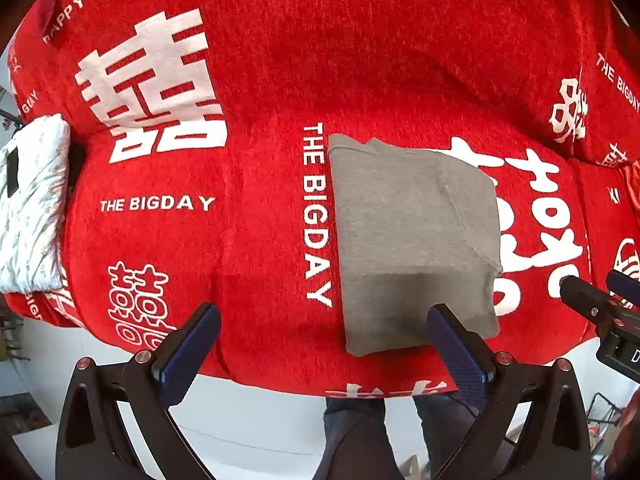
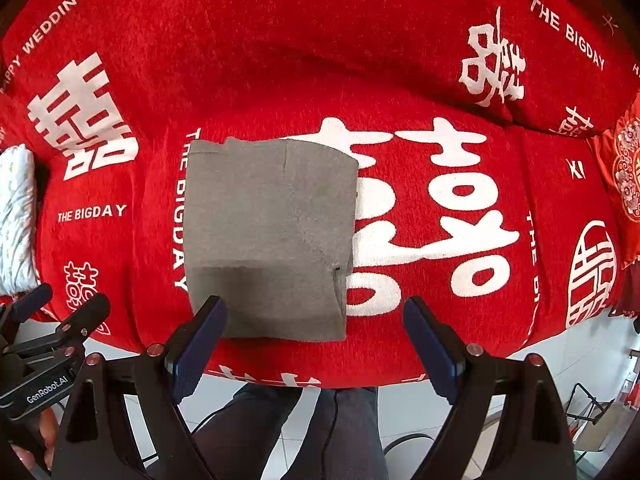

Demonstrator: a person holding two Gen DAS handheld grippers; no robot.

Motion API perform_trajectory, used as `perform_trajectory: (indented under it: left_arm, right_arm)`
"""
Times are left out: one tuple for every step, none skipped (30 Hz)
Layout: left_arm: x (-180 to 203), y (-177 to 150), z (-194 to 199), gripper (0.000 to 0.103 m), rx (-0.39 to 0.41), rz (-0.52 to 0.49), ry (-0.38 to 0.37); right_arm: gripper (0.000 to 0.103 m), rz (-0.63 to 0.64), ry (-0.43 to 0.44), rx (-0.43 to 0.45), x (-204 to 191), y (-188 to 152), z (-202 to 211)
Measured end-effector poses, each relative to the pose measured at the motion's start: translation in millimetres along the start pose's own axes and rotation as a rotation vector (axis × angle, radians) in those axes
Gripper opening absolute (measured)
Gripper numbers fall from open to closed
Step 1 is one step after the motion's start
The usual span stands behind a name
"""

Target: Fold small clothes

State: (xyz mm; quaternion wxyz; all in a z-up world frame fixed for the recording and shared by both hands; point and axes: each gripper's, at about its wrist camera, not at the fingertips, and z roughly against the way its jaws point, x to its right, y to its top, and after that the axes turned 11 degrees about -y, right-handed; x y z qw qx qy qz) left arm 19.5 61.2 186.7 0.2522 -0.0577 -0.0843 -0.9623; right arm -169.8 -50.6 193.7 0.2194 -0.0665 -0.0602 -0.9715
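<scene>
A: Where is the garment?

B: The grey folded garment [image 1: 416,240] lies flat on the red blanket [image 1: 248,216], a compact rectangle near the front edge of the surface. White lettering reading "THE BIGDAY" [image 1: 316,212] runs just beside its left edge, and large white characters sit on its right side.

A: What about the left hand-held gripper [image 1: 324,334]?

B: Its jaws stand wide apart, with nothing between them. It hangs above the front edge of the blanket. In its own view the right blue pad [image 1: 456,344] overlaps the garment's near corner, but I cannot tell whether it touches the cloth.

A: And the right hand-held gripper [image 2: 316,328]?

B: Also spread wide and holding nothing. Its left pad [image 2: 204,336] shows over the garment's near left corner; contact cannot be judged there either.

A: Anything else around?

B: A white patterned pillow [image 1: 32,204] lies at the far left, well apart from the garment. A person's legs in dark trousers [image 2: 288,432] show below the blanket's edge, over a pale tiled floor [image 1: 256,420].
</scene>
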Motion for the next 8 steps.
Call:
perform_trajectory:
  left_arm:
    - [-0.3, -0.3, -0.7, 0.103, -0.003, 0.004, -0.006]
    - [-1.0, -0.2, -1.1, 0.103, -0.007, 0.008, -0.012]
    - [-0.4, -0.8, -1.9, 0.103, -0.009, 0.006, -0.014]
    - [-0.1, -1.1, -2.1, 0.103, -0.010, 0.002, -0.016]
    - [0.3, -1.5, -2.1, 0.103, -0.010, -0.003, -0.017]
    - [1.5, -1.8, -1.7, 0.103, -0.005, -0.013, -0.014]
    - [2.5, -2.4, -1.3, 0.103, 0.000, -0.021, -0.011]
    - [3.4, -2.6, -0.9, 0.103, 0.003, -0.029, -0.011]
  right_arm:
    - [0.092, 0.002, -0.001, -0.001, -0.1, -0.1, -0.5]
    - [0.092, 0.002, -0.002, -0.002, 0.1, -0.4, -0.9]
    - [0.092, 0.003, -0.002, -0.002, 0.5, -0.6, -1.5]
    - [0.092, 0.003, -0.003, -0.001, 0.9, -0.6, -1.9]
    - [0.092, 0.004, -0.004, -0.001, 1.2, -0.6, -2.1]
    - [0.092, 0.005, -0.005, -0.001, 1.4, -0.6, -2.1]
    - [0.092, 0.006, -0.007, -0.001, 1.6, -0.6, -2.1]
    - [0.092, 0.008, -0.008, 0.000, 1.7, -0.2, -1.9]
